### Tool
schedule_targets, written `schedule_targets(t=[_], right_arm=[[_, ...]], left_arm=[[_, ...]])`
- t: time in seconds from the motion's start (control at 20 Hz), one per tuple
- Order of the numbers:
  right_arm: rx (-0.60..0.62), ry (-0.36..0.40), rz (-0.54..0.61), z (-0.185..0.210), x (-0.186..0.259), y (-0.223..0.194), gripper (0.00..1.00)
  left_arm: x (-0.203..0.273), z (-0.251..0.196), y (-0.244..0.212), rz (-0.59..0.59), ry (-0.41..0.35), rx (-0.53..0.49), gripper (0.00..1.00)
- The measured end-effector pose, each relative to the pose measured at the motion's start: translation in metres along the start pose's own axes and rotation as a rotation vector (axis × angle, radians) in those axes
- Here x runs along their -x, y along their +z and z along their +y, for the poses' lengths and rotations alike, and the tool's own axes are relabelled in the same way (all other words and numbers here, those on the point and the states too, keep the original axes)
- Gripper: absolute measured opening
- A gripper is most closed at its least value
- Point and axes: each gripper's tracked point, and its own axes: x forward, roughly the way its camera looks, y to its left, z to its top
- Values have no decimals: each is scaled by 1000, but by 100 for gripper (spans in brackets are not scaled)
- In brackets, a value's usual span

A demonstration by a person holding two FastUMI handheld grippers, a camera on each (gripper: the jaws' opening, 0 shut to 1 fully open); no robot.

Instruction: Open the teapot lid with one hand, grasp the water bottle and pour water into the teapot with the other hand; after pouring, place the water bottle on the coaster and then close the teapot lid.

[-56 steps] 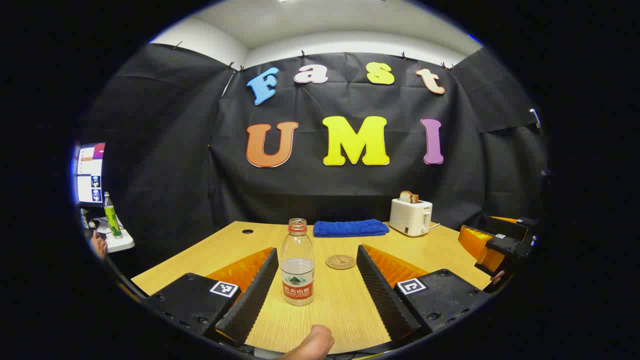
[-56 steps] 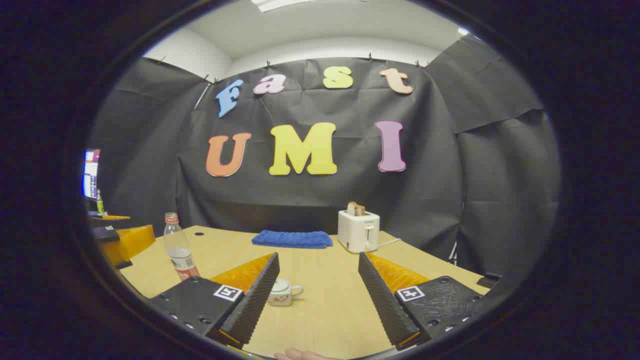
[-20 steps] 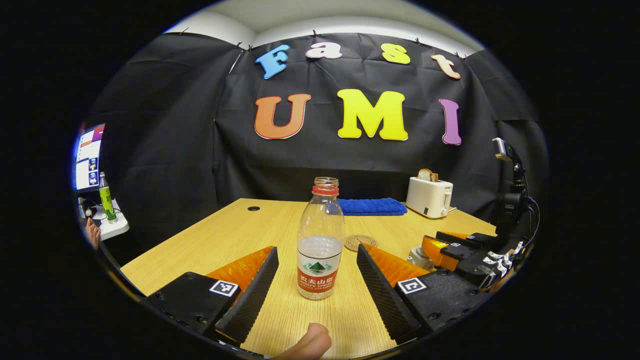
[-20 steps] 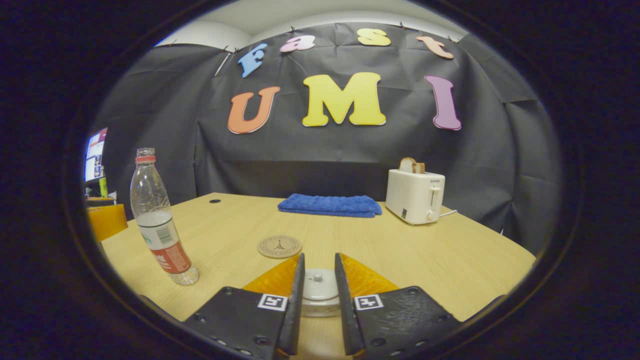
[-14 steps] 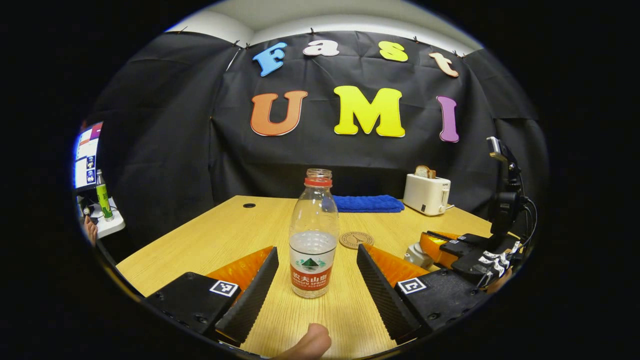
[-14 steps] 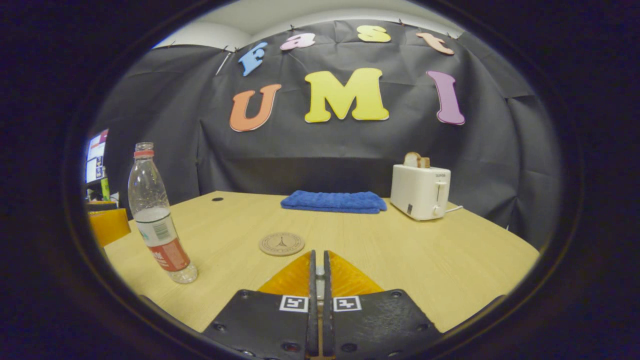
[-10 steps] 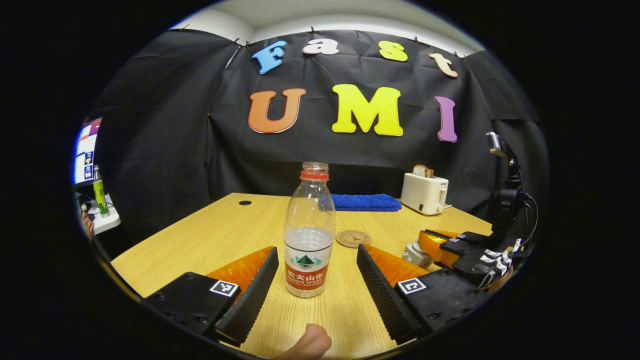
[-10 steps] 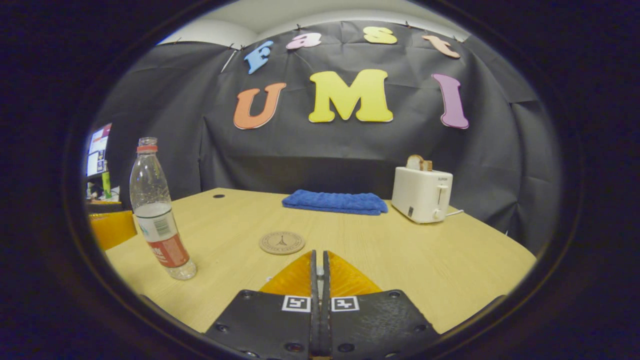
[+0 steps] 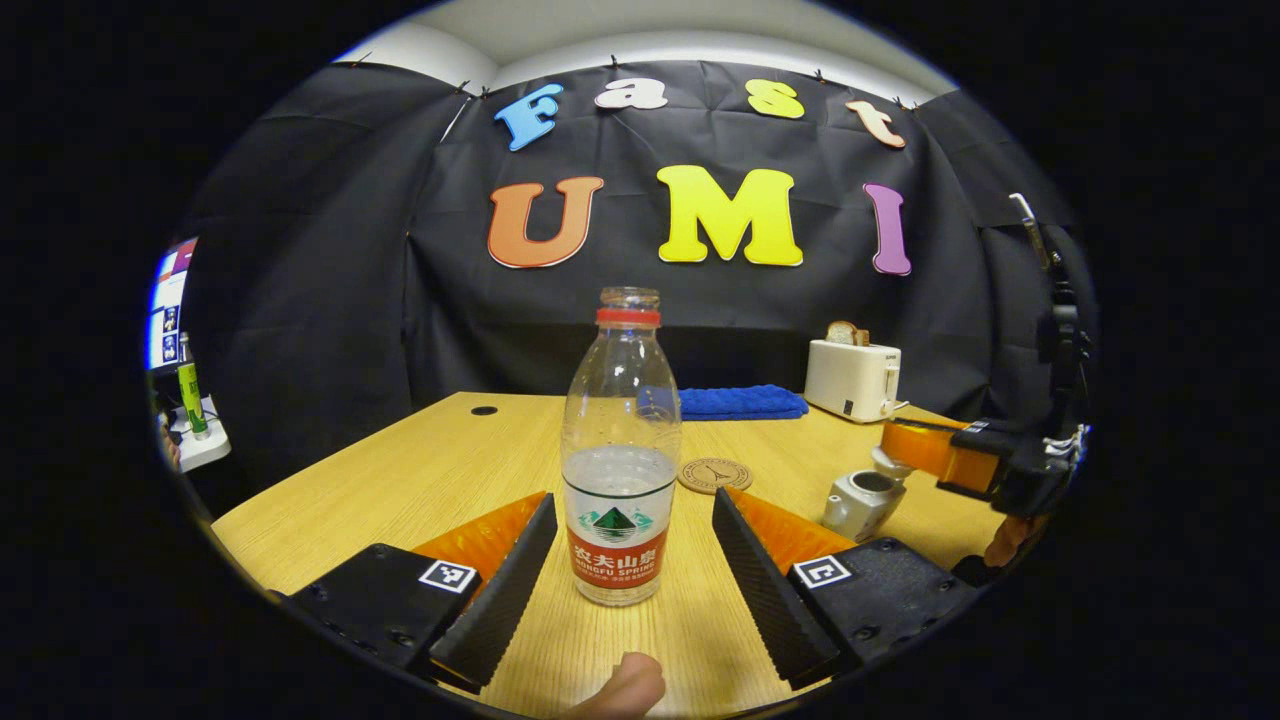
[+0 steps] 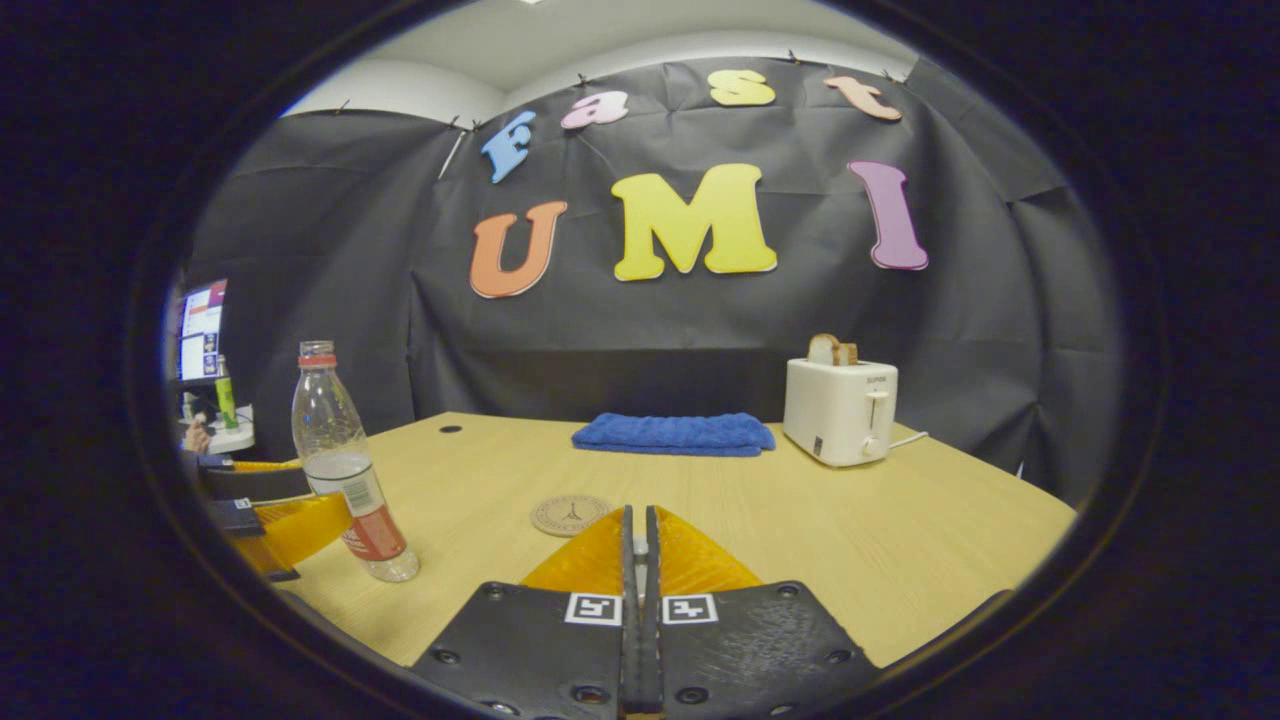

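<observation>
Wood-grain counter (image 9: 420, 480) in a black-draped booth, uncapped water bottle (image 9: 621, 460) upright, mouth up, between the left gripper's (image 9: 625, 570) wide jaws, untouched; teapot (image 9: 862, 503) lidless beside it, right gripper (image 10: 640, 600) jaws pinched together, contents hidden.

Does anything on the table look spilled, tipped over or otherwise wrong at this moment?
Nothing stands out. The water bottle stands upright with no cap, between the open left tongs. The teapot is upright and open, its lid held above it by the right tongs. No water shows on the table.
</observation>
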Motion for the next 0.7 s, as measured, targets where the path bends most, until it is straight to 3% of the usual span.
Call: schedule_targets(t=[0.2, 0.4, 0.55, 0.7], right_arm=[[14, -18, -10, -12, 9, -1, 0], [26, -34, -16, -25, 15, -4, 0], [22, -43, -30, -38, 19, -1, 0], [10, -45, -51, -48, 24, 7, 0]], left_arm=[[-15, -2, 6, -48, -24, -1, 99], [-32, -6, 13, -90, -37, -38, 91], [-42, -5, 10, -82, -23, -75, 80], [-42, -3, 13, -64, 4, -101, 79]])
